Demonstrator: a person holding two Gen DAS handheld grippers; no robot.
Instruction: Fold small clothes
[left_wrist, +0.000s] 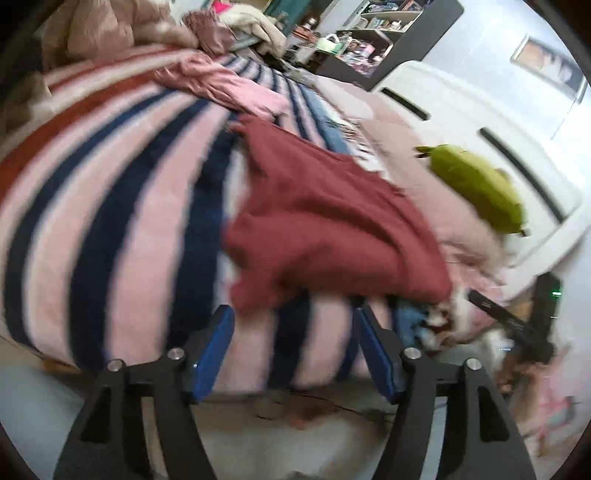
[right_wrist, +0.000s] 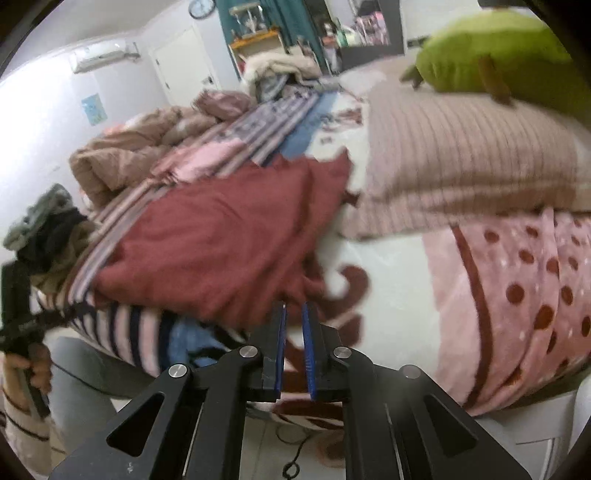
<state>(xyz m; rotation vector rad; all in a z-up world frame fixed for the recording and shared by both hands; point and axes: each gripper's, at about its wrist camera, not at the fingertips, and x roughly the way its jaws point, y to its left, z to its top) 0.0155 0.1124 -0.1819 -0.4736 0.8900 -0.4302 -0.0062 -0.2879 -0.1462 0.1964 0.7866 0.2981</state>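
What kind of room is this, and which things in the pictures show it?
Most likely a bedroom in a home. A bed with a striped blanket fills the view, a ribbed pillow lies at one end with a green plush toy on it, and cluttered shelves stand behind.

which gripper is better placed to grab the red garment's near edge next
Probably the left. The left gripper has its jaws open just short of the red garment's near hem. The right gripper also sits at that edge, but its jaws are nearly shut with no cloth visibly between them.
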